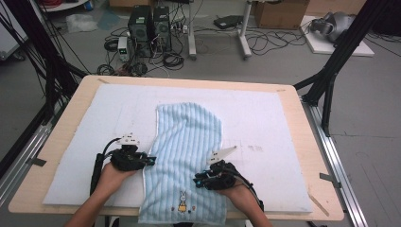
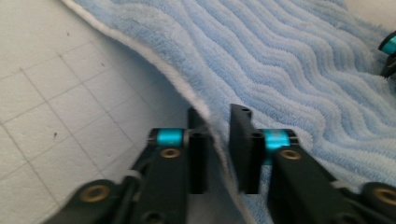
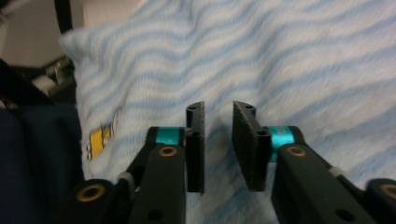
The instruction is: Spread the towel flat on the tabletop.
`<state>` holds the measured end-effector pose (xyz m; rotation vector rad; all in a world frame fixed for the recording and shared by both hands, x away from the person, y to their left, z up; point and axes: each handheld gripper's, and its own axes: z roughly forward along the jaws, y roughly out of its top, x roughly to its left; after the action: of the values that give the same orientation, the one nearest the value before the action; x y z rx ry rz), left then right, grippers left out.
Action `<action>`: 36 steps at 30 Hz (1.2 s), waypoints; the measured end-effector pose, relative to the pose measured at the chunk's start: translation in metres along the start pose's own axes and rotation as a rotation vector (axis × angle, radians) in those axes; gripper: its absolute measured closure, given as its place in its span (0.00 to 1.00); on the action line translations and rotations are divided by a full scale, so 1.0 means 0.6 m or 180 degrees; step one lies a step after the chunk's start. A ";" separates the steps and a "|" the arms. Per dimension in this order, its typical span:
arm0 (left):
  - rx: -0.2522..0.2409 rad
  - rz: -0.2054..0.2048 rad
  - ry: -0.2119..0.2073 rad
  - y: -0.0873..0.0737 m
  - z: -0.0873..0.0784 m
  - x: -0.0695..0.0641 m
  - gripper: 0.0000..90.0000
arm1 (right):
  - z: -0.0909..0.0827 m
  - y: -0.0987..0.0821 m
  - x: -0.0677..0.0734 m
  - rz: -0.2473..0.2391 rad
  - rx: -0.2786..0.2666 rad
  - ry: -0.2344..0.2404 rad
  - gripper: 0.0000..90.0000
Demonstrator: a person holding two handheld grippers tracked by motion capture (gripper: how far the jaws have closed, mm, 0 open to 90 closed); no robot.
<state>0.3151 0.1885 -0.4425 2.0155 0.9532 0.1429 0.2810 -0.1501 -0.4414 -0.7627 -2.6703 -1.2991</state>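
A light blue striped towel (image 1: 189,142) lies lengthwise on the white mat (image 1: 265,118), and its near end with a small rabbit picture (image 1: 182,202) hangs over the table's front edge. My left gripper (image 1: 152,161) is at the towel's left edge. In the left gripper view the towel's (image 2: 289,60) white hem runs up between the jaws of my left gripper (image 2: 218,114), which stand a little apart and do not press it. My right gripper (image 1: 196,180) hovers over the near right part of the towel (image 3: 303,56). Its jaws (image 3: 218,109) are parted with nothing between them, and the rabbit picture (image 3: 100,137) is to their left.
The mat covers most of the wooden table (image 1: 312,142). Black frame legs (image 1: 331,71) stand at both sides of the table. On the floor beyond are computer towers (image 1: 149,28), tangled cables and cardboard boxes. The other gripper's blue-banded tip (image 2: 388,46) shows at the right edge of the left gripper view.
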 end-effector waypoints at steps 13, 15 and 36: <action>-0.0718 -0.0113 0.0311 0.032 0.015 0.047 0.48 | -0.042 0.022 -0.100 0.0348 -0.0600 -0.1226 0.55; -0.0656 -0.0100 0.0316 0.030 0.017 0.049 0.48 | -0.031 0.026 -0.112 0.0389 -0.0518 -0.1279 0.56; -0.0677 -0.0134 0.0290 0.029 0.011 0.051 0.49 | 0.015 0.036 -0.064 -0.0009 0.0025 -0.0243 0.86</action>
<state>0.3493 0.1988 -0.4410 1.8051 0.9933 0.3026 0.3257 -0.1473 -0.4421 -0.8243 -2.7344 -1.2846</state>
